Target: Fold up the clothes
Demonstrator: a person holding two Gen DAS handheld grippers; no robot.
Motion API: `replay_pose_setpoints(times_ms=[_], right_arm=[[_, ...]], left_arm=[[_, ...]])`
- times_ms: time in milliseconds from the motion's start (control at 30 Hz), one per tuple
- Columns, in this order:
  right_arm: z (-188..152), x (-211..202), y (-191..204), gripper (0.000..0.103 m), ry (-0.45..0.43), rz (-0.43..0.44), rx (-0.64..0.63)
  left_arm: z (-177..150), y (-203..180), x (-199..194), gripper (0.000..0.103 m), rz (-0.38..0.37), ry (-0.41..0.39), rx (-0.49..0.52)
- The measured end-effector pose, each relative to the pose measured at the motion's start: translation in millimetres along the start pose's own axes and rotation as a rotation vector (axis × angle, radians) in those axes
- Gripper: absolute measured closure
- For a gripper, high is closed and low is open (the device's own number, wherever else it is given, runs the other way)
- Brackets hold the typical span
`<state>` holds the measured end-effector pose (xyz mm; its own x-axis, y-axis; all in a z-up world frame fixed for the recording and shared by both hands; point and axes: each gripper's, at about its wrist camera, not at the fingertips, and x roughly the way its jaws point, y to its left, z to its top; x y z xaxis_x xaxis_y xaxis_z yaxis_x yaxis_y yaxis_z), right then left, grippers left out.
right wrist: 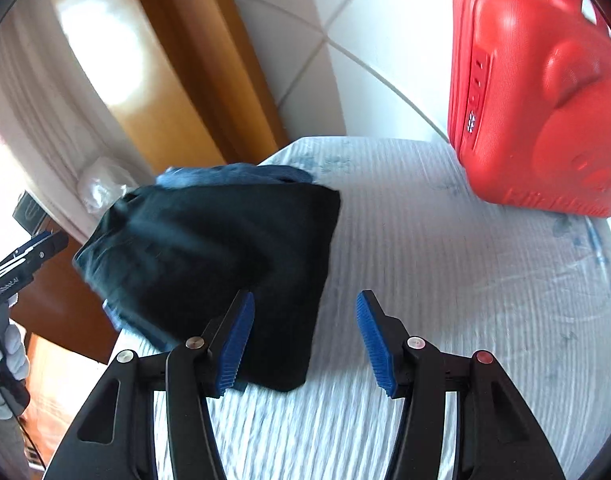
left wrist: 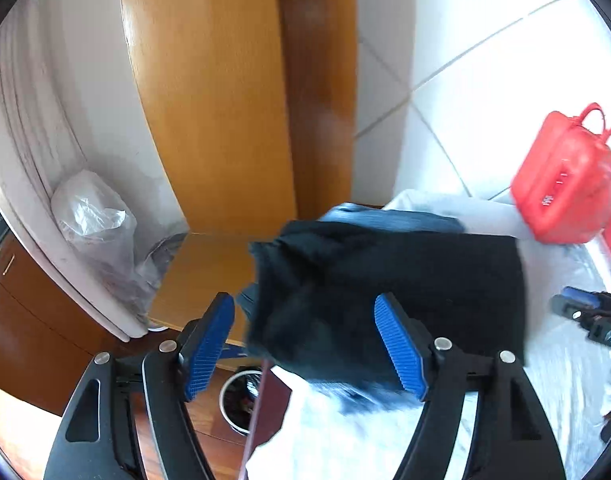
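Note:
A folded black garment (left wrist: 405,280) lies on a table under a white ribbed cloth (left wrist: 345,440), with a blue garment (left wrist: 385,216) showing beneath its far edge. My left gripper (left wrist: 305,344) hovers open over the black garment's near left part, and its blue pads (left wrist: 209,344) press on nothing. In the right wrist view the black garment (right wrist: 209,260) lies left of centre on the white cloth (right wrist: 445,280). My right gripper (right wrist: 305,336) stands open at its near right corner and grips nothing. The left gripper (right wrist: 29,248) shows at the left edge, held by a gloved hand (right wrist: 9,356).
A red hard case (right wrist: 537,92) stands on the table's far right corner. Beyond the table's left edge are a wooden panel (left wrist: 209,100), a clear plastic bag (left wrist: 93,216) and a round bin (left wrist: 241,400) on the floor. White floor tiles (left wrist: 505,60) lie behind.

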<state>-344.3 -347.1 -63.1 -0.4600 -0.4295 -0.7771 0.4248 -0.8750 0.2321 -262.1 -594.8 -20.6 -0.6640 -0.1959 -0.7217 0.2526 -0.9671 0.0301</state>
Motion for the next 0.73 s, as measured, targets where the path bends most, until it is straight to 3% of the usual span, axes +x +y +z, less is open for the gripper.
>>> replay_pose_setpoints(times_ms=[67,133,167,333,733], right_arm=[[-9.0,-11.7,7.6,0.038,-0.014,-0.007,-0.017],[-14.9,-24.7,12.0,0.017,-0.045,-0.016,-0.026],[-17.7,-30.6,13.9,0.002,-0.060,-0.020,-0.033],[-22.9,-47.4,29.0,0.000,-0.083,-0.041,-0.091],[-31.4,-43.7,45.3,0.000,-0.051,-0.046,-0.105]], left_arm=[[-3.7,-11.9,-5.1,0.029,-0.021,0.011,-0.013],[-3.3,-23.1,-6.7,0.029,-0.039,0.025,-0.025],[-5.8,-28.2,-7.8,0.029,-0.043,0.028,-0.024],[-10.2,-53.6,-13.7,0.029,-0.054,0.046,-0.006],[-19.8,-50.2,-15.2,0.029,-0.068,0.038,-0.027]])
